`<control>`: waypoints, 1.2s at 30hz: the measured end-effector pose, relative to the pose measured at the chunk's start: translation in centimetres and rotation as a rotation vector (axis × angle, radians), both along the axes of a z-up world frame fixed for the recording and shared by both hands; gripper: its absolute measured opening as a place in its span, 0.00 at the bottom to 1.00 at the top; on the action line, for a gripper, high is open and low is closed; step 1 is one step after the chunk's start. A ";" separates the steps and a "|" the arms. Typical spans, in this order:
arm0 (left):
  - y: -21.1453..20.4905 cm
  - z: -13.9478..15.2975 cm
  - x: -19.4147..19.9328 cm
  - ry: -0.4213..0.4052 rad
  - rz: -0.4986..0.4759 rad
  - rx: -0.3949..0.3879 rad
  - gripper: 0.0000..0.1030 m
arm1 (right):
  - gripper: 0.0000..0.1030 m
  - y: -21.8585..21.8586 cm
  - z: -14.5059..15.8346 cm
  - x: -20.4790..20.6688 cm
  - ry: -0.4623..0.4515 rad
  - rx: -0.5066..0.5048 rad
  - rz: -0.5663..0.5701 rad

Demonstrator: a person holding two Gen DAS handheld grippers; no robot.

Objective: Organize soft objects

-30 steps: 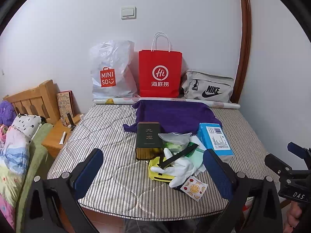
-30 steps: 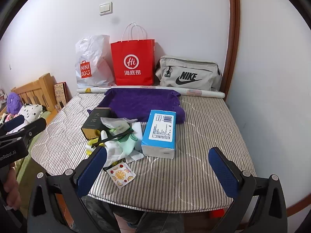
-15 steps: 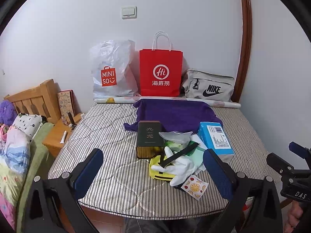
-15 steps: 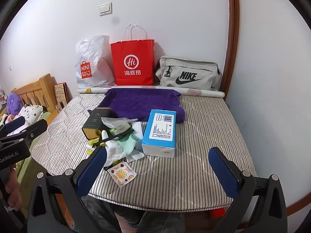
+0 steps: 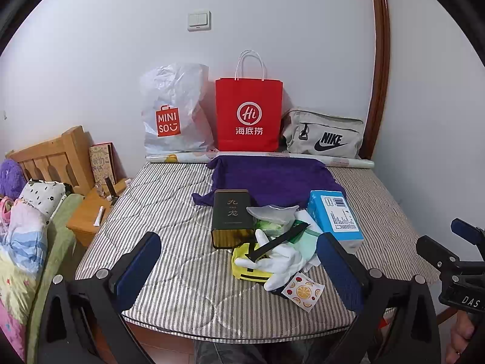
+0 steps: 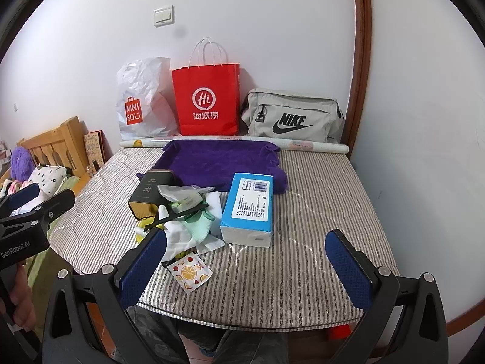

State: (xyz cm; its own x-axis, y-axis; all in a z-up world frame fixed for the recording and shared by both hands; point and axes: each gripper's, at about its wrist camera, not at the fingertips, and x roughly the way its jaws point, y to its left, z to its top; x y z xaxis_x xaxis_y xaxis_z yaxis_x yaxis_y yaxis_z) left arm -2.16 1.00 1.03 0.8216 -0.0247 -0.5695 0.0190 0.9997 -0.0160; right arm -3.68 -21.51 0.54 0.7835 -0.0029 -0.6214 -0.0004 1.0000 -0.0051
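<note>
A heap of soft things lies mid-mattress: a white glove (image 5: 280,262) (image 6: 178,236), a pale green cloth (image 5: 306,242) (image 6: 201,227), a yellow packet (image 5: 247,265) and a fruit-print sachet (image 5: 303,292) (image 6: 189,273). A purple towel (image 5: 272,179) (image 6: 224,160) is spread behind them. A blue tissue pack (image 5: 335,218) (image 6: 250,206) and a dark tin (image 5: 232,215) (image 6: 151,192) flank the heap. My left gripper (image 5: 239,267) is open and held before the mattress edge, empty. My right gripper (image 6: 245,261) is open too, nothing between its fingers.
Against the wall stand a white Miniso bag (image 5: 172,115), a red paper bag (image 5: 248,115) and a grey Nike bag (image 5: 326,135), with a rolled sheet (image 5: 348,160) in front. A wooden headboard (image 5: 51,154), nightstand (image 5: 91,212) and bedding (image 5: 21,236) lie left.
Both views have shifted only slightly; the scene sits a touch lower and nearer. Nothing on the mattress has moved and both grippers stay open.
</note>
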 end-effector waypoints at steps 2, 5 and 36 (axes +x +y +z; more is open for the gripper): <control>-0.1 0.1 -0.1 -0.001 -0.003 0.001 1.00 | 1.00 0.0 0.0 -0.1 -0.001 -0.001 -0.002; -0.1 0.0 -0.2 -0.001 -0.003 0.002 1.00 | 1.00 0.0 0.0 0.0 -0.001 -0.001 0.001; 0.0 0.4 0.4 -0.021 0.005 0.013 1.00 | 1.00 0.1 -0.5 0.2 0.000 -0.004 0.022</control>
State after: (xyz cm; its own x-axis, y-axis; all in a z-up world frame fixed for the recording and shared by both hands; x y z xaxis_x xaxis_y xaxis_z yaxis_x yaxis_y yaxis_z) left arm -1.74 0.99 1.43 0.8333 -0.0136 -0.5526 0.0144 0.9999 -0.0029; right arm -3.45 -21.45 0.03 0.7834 0.0112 -0.6214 -0.0219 0.9997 -0.0096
